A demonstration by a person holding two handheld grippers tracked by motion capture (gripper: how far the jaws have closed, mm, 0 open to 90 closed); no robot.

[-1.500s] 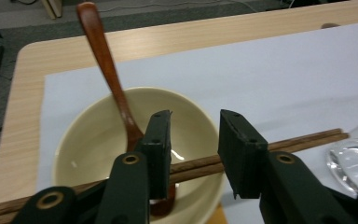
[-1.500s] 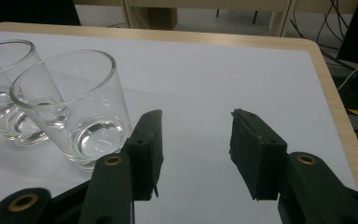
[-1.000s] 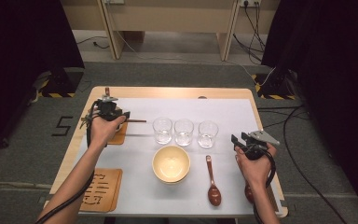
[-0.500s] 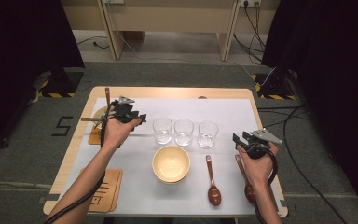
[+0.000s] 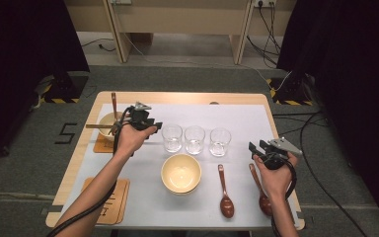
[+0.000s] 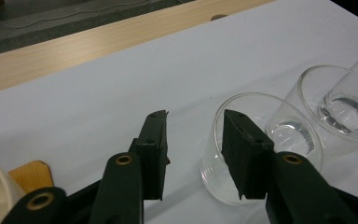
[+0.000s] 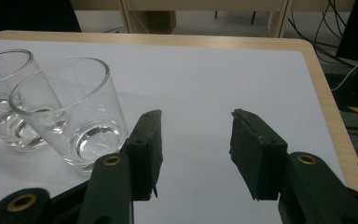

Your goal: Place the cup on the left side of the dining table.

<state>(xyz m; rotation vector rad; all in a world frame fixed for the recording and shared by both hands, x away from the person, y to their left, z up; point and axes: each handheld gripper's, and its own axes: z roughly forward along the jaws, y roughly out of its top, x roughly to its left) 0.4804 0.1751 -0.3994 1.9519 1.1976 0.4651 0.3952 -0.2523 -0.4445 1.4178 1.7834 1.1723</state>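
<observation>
We hold our left gripper (image 5: 154, 125) over the white mat (image 5: 237, 118), at about nine o'clock from the row of three glasses. Its jaws stand apart with nothing between them, and in the left gripper view the left glass (image 6: 256, 140) sits just past the right-hand jaw, at roughly two o'clock from the tips. The middle glass (image 5: 194, 139) and the right glass (image 5: 219, 141) stand upright in line beside the left one, each near its neighbour. At six o'clock from the glasses rests the cream bowl (image 5: 180, 173), and two brown spoons (image 5: 225, 192) lie at its three o'clock side. Our right gripper (image 5: 257, 149) hovers at three o'clock from the right glass, well clear of it, jaws open and empty above the bare mat. Behind our left hand, another bowl (image 5: 104, 122) with a spoon sits on a wooden coaster on the tabletop (image 5: 187, 97).
</observation>
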